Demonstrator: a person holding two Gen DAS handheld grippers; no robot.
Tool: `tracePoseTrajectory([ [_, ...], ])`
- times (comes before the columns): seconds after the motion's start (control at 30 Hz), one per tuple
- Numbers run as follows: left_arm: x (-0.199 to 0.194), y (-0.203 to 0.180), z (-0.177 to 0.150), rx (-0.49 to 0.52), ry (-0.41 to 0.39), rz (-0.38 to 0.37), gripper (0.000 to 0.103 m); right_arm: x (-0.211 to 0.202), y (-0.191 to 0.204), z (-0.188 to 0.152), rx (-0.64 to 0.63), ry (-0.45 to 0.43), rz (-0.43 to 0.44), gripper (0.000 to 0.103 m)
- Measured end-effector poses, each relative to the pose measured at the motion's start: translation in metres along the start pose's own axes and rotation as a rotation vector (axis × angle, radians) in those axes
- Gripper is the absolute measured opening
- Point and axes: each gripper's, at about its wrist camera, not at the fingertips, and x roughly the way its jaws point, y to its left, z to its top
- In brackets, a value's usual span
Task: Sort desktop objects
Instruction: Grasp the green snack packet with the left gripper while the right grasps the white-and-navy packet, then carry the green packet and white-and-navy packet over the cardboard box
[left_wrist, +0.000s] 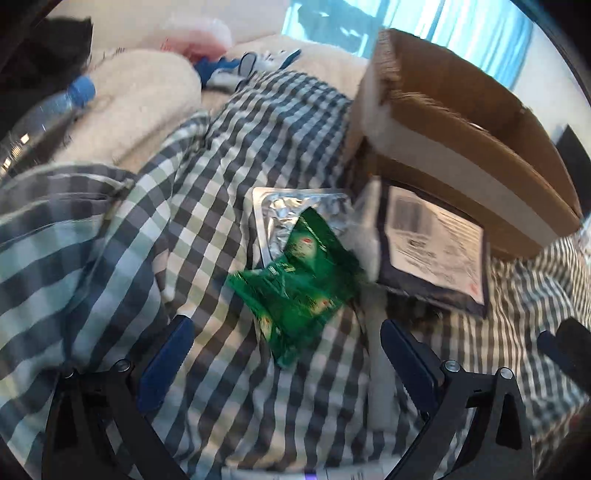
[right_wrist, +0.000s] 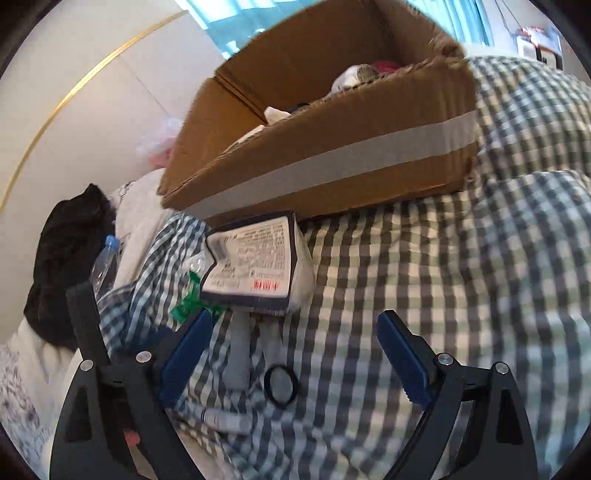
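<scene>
I am looking at the things left to sort, which are lying on a bed with a checked cover (left_wrist: 229, 155), not on a table. Nearest my left gripper (left_wrist: 286, 338) is a green packet (left_wrist: 295, 284), lying partly over a silver foil pack (left_wrist: 291, 206). Just right of it sits a small printed box (left_wrist: 436, 243), right up against the near side of the cardboard box (left_wrist: 461, 122).

From my right gripper (right_wrist: 295, 332) I am seeing the same printed box (right_wrist: 255, 266) ahead and slightly left. Nearer to me are a black ring (right_wrist: 281, 386) and a couple of grey tube-like things (right_wrist: 238, 354) on the cover; they are too blurred for me to name.

Both grippers are standing wide with nothing between the fingers. The left one is hanging just short of the green packet, not touching it as far as I can tell.

The cardboard box (right_wrist: 332, 147) is already holding a few items, white and reddish things showing over its rim, so I am judging that some sorting is done. Much is left: the packet, foil pack, printed box, ring and tubes are all outside it. Far left, a water bottle with a blue cap (left_wrist: 51, 107) is lying beside a pale blanket (left_wrist: 140, 103) and a dark garment (right_wrist: 66, 266); whether those belong to the job I cannot tell.
</scene>
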Motion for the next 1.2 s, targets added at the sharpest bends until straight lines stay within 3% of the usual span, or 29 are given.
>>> tracePoseTrajectory([
  [0.13, 0.02, 0.0, 0.004, -0.004, 0.066, -0.012, 0.103, 0.016, 0.008, 0.009, -0.012, -0.019, -0.004, 0.091],
  [0.37, 0.023, -0.002, 0.008, 0.019, 0.036, -0.009, 0.103, 0.047, 0.027, 0.016, -0.086, -0.079, -0.055, 0.09],
  [0.47, 0.022, -0.003, 0.009, 0.029, 0.031, -0.02, 0.101, 0.061, 0.033, 0.017, -0.115, -0.048, -0.057, 0.071],
  [0.5, 0.022, -0.004, 0.008, 0.035, 0.033, -0.025, 0.095, 0.065, 0.033, 0.017, -0.119, -0.034, -0.063, 0.065],
  [0.57, 0.022, -0.006, 0.007, 0.047, 0.038, -0.039, 0.079, 0.072, 0.032, 0.015, -0.118, -0.014, -0.063, 0.063],
  [0.63, 0.023, -0.006, 0.006, 0.054, 0.048, -0.051, 0.066, 0.074, 0.03, 0.013, -0.112, 0.0, -0.047, 0.05],
  [0.67, 0.022, -0.006, 0.005, 0.056, 0.046, -0.028, 0.054, 0.073, 0.031, 0.01, -0.124, -0.005, -0.06, 0.033],
  [0.8, 0.018, -0.004, 0.006, 0.035, 0.033, -0.033, 0.03, 0.06, 0.043, -0.003, -0.203, -0.049, -0.101, 0.02],
  [0.9, 0.011, 0.001, 0.006, 0.015, 0.012, -0.045, 0.02, 0.05, 0.052, -0.01, -0.253, -0.063, -0.127, 0.016],
  [1.2, -0.021, 0.008, 0.003, 0.007, -0.087, -0.063, 0.019, 0.004, 0.054, -0.012, -0.246, -0.124, -0.168, 0.013],
])
